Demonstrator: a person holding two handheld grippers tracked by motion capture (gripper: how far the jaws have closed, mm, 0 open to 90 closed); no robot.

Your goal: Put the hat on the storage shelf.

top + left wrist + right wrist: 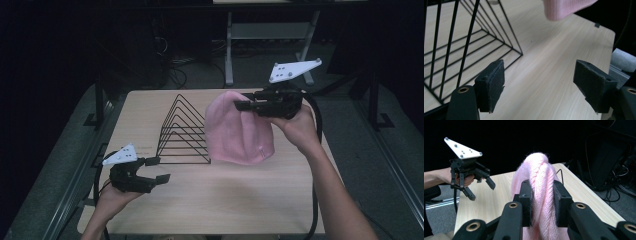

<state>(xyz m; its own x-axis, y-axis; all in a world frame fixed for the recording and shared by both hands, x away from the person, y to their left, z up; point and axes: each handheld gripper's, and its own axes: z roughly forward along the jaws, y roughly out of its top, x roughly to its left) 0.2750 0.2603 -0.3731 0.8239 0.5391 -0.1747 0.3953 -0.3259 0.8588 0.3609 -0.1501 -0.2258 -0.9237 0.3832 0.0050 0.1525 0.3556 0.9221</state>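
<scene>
high view: right claw (245, 106) raised over the far right part of the pale wood worktop (225, 200), clamped on the top edge of a pink knit hat (237, 132); hat hanging down from it, lower end low over the worktop, whether touching cannot tell. black wire rack (182, 132) standing at mid-worktop, just left of the hat. left claw (159, 169) near the left front edge, spread apart, empty, just beside the rack's near corner

left gripper view: two padded jaws held wide apart over bare wood; rack (469, 50) at left, hat's pink hem (566, 8) hanging in at the top, far off

right gripper view: jaws pressed together on a bunched fold of the hat (541, 185); left claw (480, 188) farther off at left, spread apart, gripped by a hand (465, 180)
</scene>
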